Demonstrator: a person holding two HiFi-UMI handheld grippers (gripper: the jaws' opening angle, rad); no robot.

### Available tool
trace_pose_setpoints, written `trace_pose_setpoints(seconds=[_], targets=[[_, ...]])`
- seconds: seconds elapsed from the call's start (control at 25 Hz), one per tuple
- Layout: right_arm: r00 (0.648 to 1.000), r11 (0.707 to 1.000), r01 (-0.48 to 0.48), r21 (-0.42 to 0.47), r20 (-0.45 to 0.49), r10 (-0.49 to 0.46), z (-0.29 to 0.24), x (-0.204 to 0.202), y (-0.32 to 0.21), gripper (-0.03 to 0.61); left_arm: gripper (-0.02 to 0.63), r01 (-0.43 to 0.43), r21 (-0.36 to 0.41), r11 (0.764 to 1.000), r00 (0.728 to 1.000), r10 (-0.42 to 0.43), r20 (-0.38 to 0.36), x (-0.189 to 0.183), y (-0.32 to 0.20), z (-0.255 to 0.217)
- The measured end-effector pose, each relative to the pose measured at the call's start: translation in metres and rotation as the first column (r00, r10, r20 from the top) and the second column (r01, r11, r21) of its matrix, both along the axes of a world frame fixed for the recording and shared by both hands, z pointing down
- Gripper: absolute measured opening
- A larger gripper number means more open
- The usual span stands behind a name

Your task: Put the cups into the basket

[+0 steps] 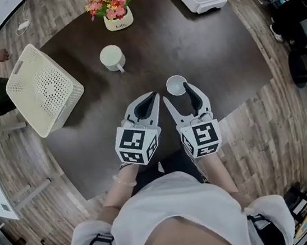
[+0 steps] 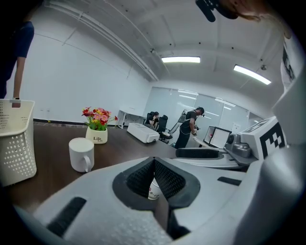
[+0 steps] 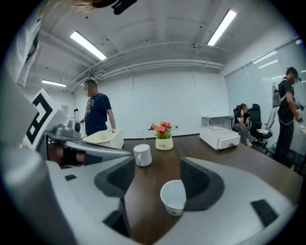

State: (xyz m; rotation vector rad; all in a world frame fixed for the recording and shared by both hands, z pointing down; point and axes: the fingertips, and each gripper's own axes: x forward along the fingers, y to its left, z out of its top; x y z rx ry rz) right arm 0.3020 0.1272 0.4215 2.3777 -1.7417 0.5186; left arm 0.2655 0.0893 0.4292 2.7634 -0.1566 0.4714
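The person is reaching both forearms forward from the body, holding the grippers side by side over the near part of the dark table point(image 1: 228, 52), jaws pointing away and slightly down. The left gripper point(image 1: 151, 99) is showing its jaws pressed together on nothing. The right gripper point(image 1: 176, 92) is standing with its jaws apart, the paper cup point(image 1: 176, 85) sitting between them, close by the right pad, unclamped. The white mug point(image 1: 112, 58) is standing farther out, and the basket point(image 1: 44, 88) is sitting at the table's left edge.
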Motion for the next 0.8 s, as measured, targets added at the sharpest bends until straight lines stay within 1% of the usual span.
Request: trace_pose_setpoints(seconds=[0.08, 0.12, 0.2, 0.28, 0.36, 0.52, 0.68, 0.8], targets=[[1.000, 1.000, 0.007, -0.025, 0.005, -0.007, 0.008, 0.005, -0.004, 0.337, 0.011, 0.015, -0.006, 1.000, 1.000, -0.015, 0.011, 0.001, -0.005, 0.005], [1.000, 0.999, 0.006, -0.038, -0.007, -0.006, 0.011, 0.008, -0.006, 0.362, 0.011, 0.021, -0.010, 1.000, 1.000, -0.020, 0.018, 0.001, -0.007, 0.008], [0.999, 0.998, 0.005, -0.066, -0.037, -0.008, 0.018, 0.014, -0.007, 0.388, 0.011, 0.029, -0.017, 0.999, 0.999, -0.028, 0.033, 0.001, -0.011, 0.014], [0.999, 0.995, 0.013, -0.096, -0.043, -0.018, 0.027, 0.020, -0.009, 0.396, 0.011, 0.035, -0.021, 0.999, 0.998, -0.034, 0.047, 0.003, -0.015, 0.021], [1.000, 0.993, 0.016, -0.118, -0.015, -0.018, 0.038, 0.025, -0.010, 0.397, 0.011, 0.040, -0.027, 0.999, 0.997, -0.038, 0.060, 0.005, -0.018, 0.028], [0.999, 0.988, -0.004, -0.156, 0.037, 0.010, 0.061, 0.035, -0.007, 0.397, 0.011, 0.039, -0.049, 0.998, 0.995, -0.034, 0.094, 0.009, -0.018, 0.048], [0.999, 0.983, 0.012, -0.184, 0.047, -0.003, 0.079, 0.038, -0.011, 0.397, 0.011, 0.047, -0.071, 0.996, 0.992, -0.038, 0.122, 0.010, -0.018, 0.067], [0.999, 0.978, 0.033, -0.208, 0.036, -0.026, 0.089, 0.037, -0.013, 0.397, 0.011, 0.060, -0.083, 0.995, 0.990, -0.049, 0.135, 0.010, -0.020, 0.076]])
